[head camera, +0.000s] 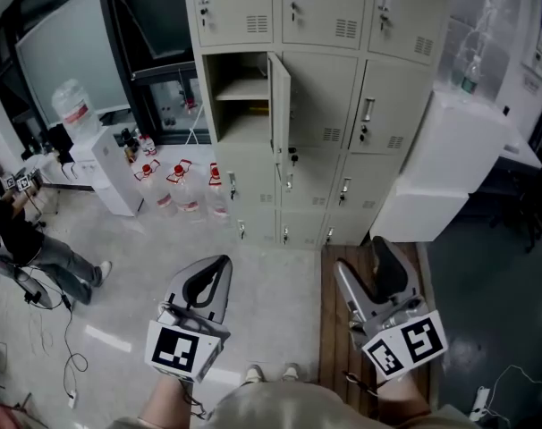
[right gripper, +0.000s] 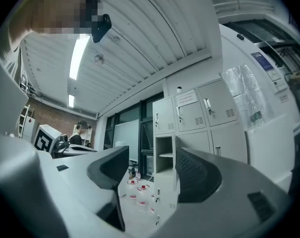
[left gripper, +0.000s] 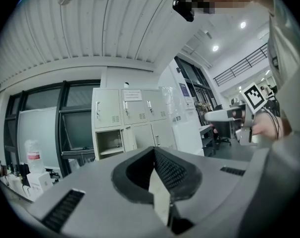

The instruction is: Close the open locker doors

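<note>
A beige bank of lockers [head camera: 325, 105] stands ahead. One middle-row compartment [head camera: 240, 96] at the left is open, showing a shelf, and its door [head camera: 281, 114] swings out edge-on toward me. The other doors look closed. My left gripper [head camera: 219, 264] is held low, well short of the lockers, its jaws shut on nothing. My right gripper [head camera: 360, 256] hangs beside it with jaws wide open and empty. The open compartment [left gripper: 109, 143] shows far beyond the left gripper [left gripper: 155, 155]. Between the jaws of the right gripper [right gripper: 152, 165], the open compartment [right gripper: 165, 155] appears in the distance.
Several water jugs [head camera: 177, 181] stand on the floor left of the lockers, by a white dispenser [head camera: 105, 164]. A large white box [head camera: 441, 164] leans against the lockers' right side. A person [head camera: 21, 239] sits at far left, with cables [head camera: 70, 347] on the floor.
</note>
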